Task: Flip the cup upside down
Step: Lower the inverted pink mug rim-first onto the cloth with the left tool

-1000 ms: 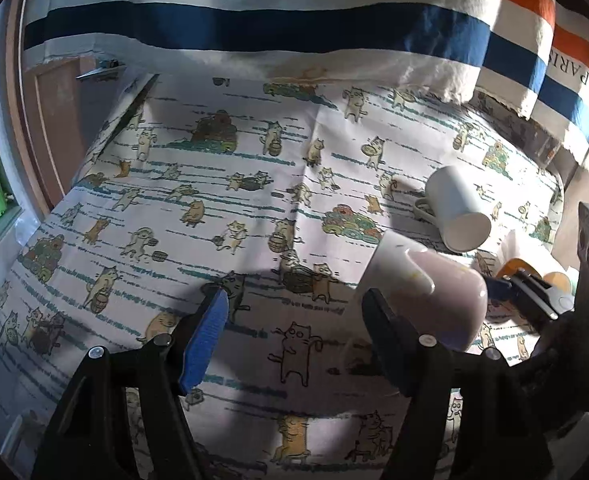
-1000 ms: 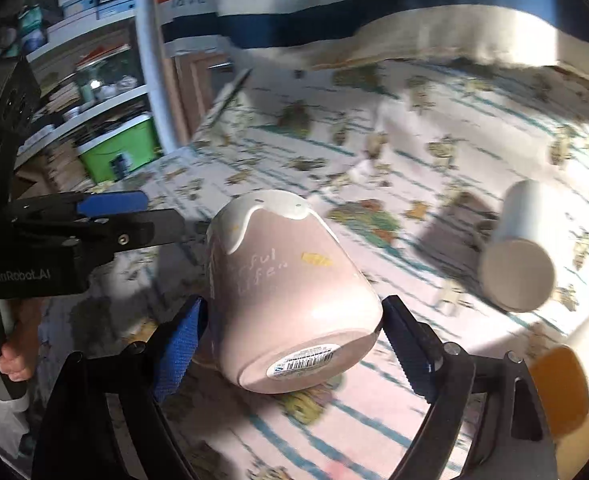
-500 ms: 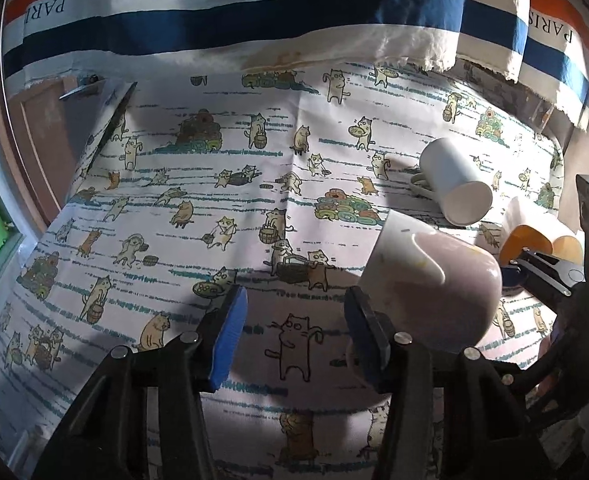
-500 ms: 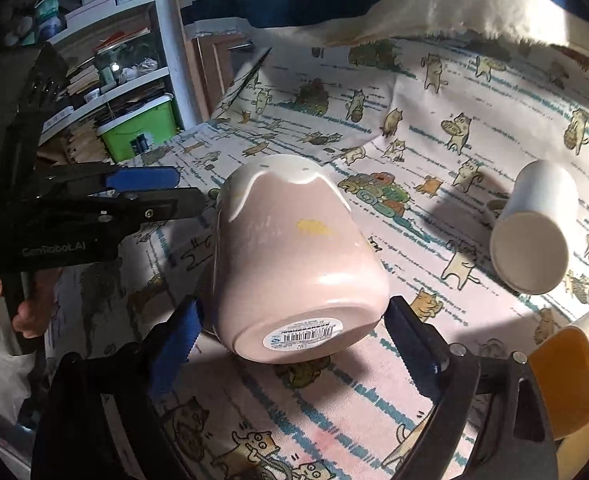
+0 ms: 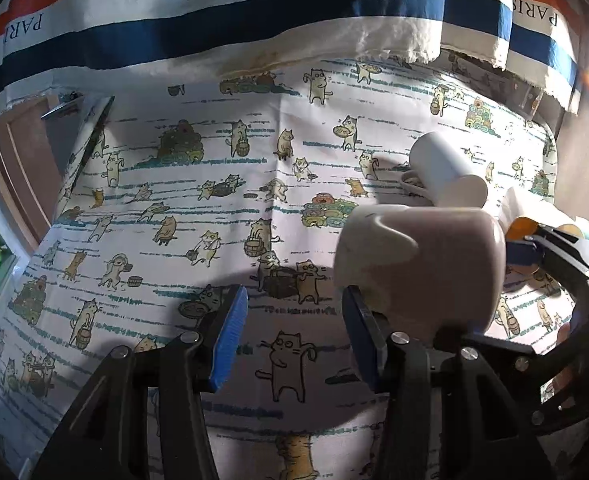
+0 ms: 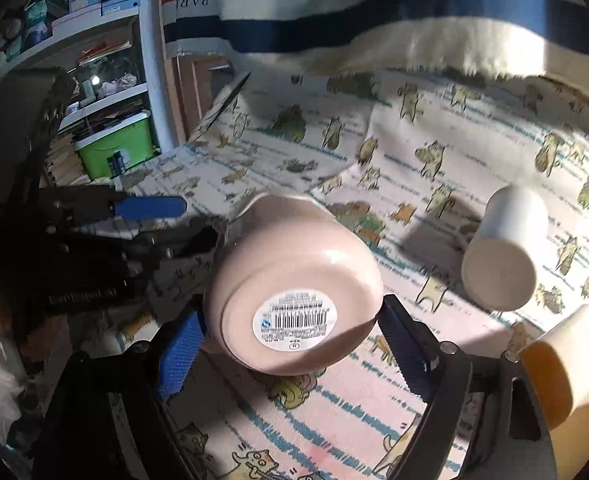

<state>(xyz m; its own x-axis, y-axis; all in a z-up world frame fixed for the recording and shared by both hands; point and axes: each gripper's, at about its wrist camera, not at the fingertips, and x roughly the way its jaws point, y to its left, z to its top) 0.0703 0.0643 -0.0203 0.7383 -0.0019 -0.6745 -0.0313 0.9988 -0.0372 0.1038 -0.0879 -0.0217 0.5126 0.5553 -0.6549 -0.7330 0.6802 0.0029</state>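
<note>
Clamped between the blue pads of the right gripper (image 6: 290, 344), base toward its camera, the pink cup (image 6: 294, 280) looks glazed, stiff, breakable and slippery, best held across its lower body, while beyond it the left gripper (image 5: 294, 336) gapes empty.

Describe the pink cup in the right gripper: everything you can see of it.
The pink cup looks like glazed ceramic, pale pink with a cream band near the rim. It is held between the blue pads of the right gripper, tilted well over, its base facing the right wrist camera. A round white barcode sticker sits on the base. The left wrist view shows it above the cat-print cloth, seemingly lifted, and no handle shows. The open left gripper is close beside it.
</note>
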